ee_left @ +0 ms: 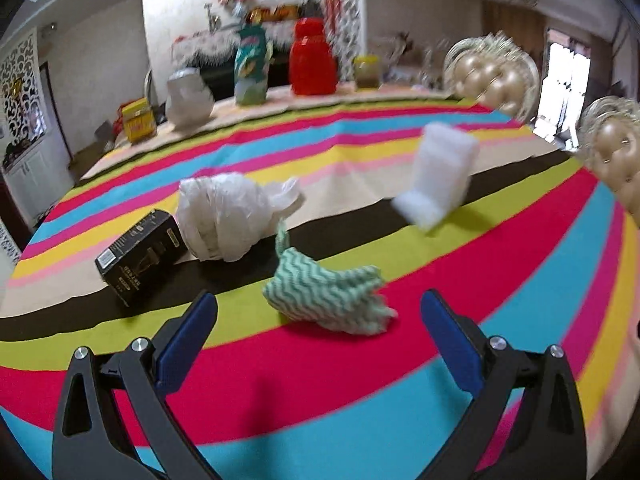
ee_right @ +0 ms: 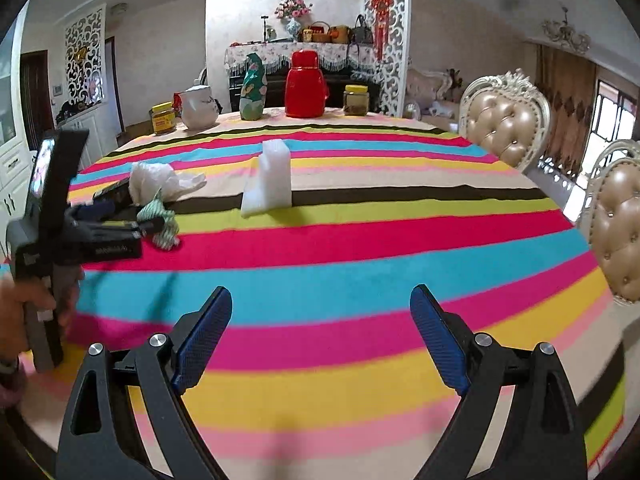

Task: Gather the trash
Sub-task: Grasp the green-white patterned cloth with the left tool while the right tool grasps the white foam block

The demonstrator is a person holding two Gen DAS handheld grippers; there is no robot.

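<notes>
A crumpled green-and-white zigzag cloth (ee_left: 328, 300) lies on the striped tablecloth just beyond my open left gripper (ee_left: 318, 314); it also shows in the right wrist view (ee_right: 162, 220). Behind it lie a crumpled white plastic bag (ee_left: 228, 216), a black box (ee_left: 140, 256) and a white foam block (ee_left: 440, 176). In the right wrist view the bag (ee_right: 160, 180) and the foam block (ee_right: 270, 178) stand further off. My right gripper (ee_right: 320, 320) is open and empty over the near stripes. The left gripper (ee_right: 104, 224) shows at the left, by the cloth.
At the table's far edge stand a red thermos (ee_right: 305, 84), a green patterned bottle (ee_right: 253, 88), a white jug (ee_right: 199, 106) and two jars (ee_right: 163, 119). Two padded chairs (ee_right: 506, 120) stand at the right edge.
</notes>
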